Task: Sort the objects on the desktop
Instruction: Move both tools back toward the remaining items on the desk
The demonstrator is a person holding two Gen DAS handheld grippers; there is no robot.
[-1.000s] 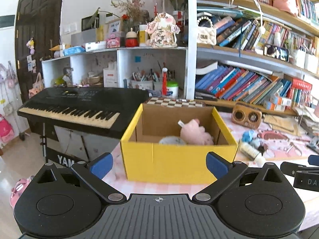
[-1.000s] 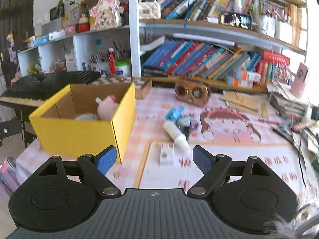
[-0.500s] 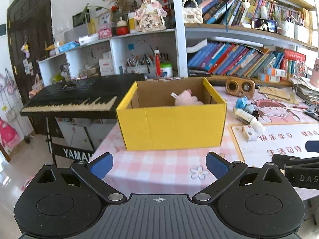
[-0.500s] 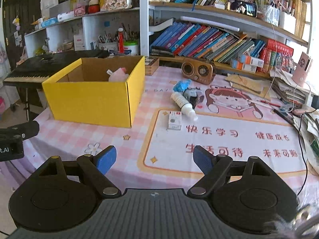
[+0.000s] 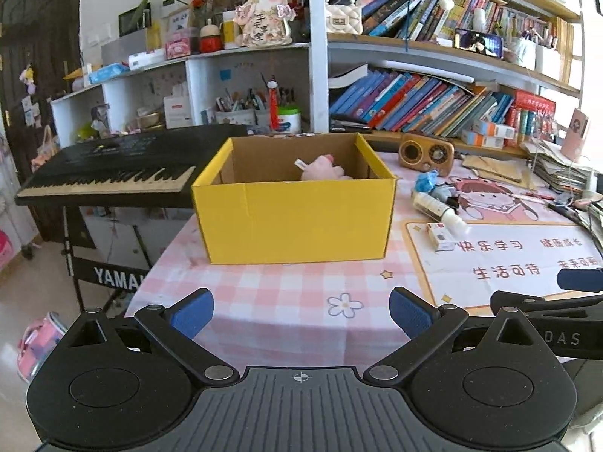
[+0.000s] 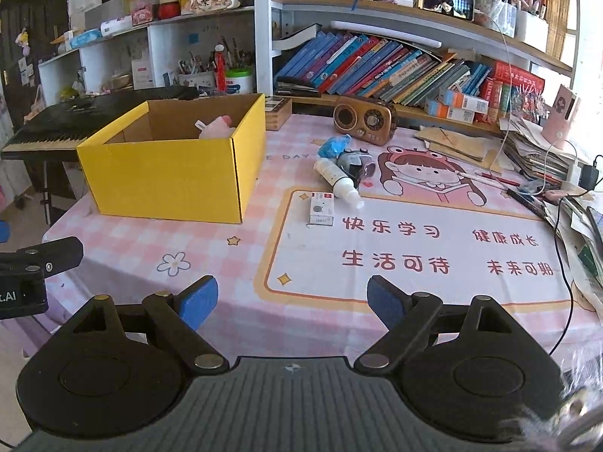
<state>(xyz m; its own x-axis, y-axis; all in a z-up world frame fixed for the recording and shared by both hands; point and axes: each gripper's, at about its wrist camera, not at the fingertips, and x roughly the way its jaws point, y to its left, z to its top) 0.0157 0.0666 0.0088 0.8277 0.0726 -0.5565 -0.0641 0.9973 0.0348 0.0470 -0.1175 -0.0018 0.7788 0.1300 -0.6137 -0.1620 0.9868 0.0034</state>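
A yellow cardboard box [image 5: 294,222] [image 6: 169,180] stands open on the pink checked tablecloth, with a pink plush toy [image 5: 324,169] [image 6: 218,130] inside. To its right lie a white bottle [image 5: 439,209] [image 6: 337,182], a small white carton [image 5: 439,235] [image 6: 321,209], a blue wrapper [image 6: 333,145] and a grey toy [image 6: 352,160]. My left gripper [image 5: 301,312] hangs open over the table's near edge, in front of the box. My right gripper [image 6: 293,301] is over the printed desk mat [image 6: 414,241], its jaws opening with nothing between them.
A black keyboard [image 5: 109,173] on a stand sits left of the table. A wooden radio [image 6: 365,118] and full bookshelves line the back. Stacked papers [image 6: 546,158] and a black cable [image 6: 561,263] crowd the right edge.
Both grippers have drawn back from the yellow box and sunk a little. The box now looks farther off and more of the tablecloth shows in front of it.
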